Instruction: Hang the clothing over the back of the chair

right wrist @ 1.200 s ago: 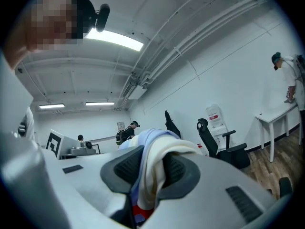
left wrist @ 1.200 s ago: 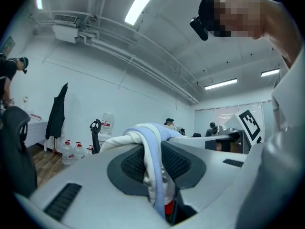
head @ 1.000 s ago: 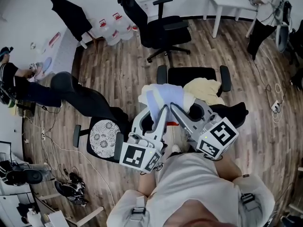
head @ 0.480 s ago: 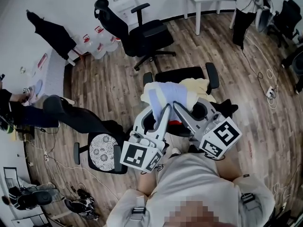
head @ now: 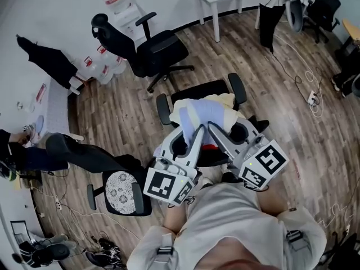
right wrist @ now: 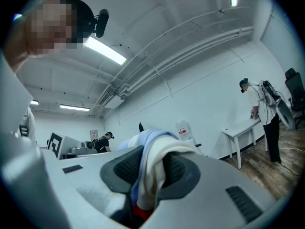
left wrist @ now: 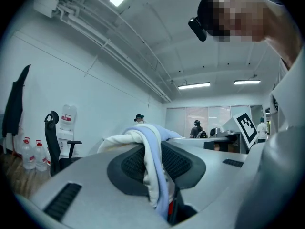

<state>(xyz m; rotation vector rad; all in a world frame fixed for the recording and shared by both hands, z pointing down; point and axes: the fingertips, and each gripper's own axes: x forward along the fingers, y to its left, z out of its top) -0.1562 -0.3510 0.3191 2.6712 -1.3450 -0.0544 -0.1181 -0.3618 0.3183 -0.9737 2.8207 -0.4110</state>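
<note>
1. Grip state: the left hand-held gripper (left wrist: 152, 149) is set narrow, its pads pinched on a fold of the cream and pale-blue clothing (head: 198, 110). The right hand-held gripper (right wrist: 151, 173) is pinched on the same garment in the same way.
2. Location: I see the clothing bunched between the two hand-held grippers. It is held above the seat of the black office chair (head: 209, 89), between the chair's armrests and clear of the seat.
3. Risk, poor drape: the garment is gathered into a lump. If I let go of it like this, I judge it would fall in a heap onto the seat rather than hang over the back.
4. Risk, uneven slip: each grip takes only a folded edge. If one pad pair loses its fold, the garment would swing from the other side and could slide to the wood floor (head: 140, 103).
5. Risk, blind placement: the grippers and the garment cover most of the chair nearest me, and neither gripper view shows the backrest. I could misjudge where its top edge lies.
6. Risk, chair movement: this looks like a swivel chair. A push from either gripper might turn or roll it away.
7. Risk, snagging: a trailing hem may catch an armrest (head: 163, 108).
</note>
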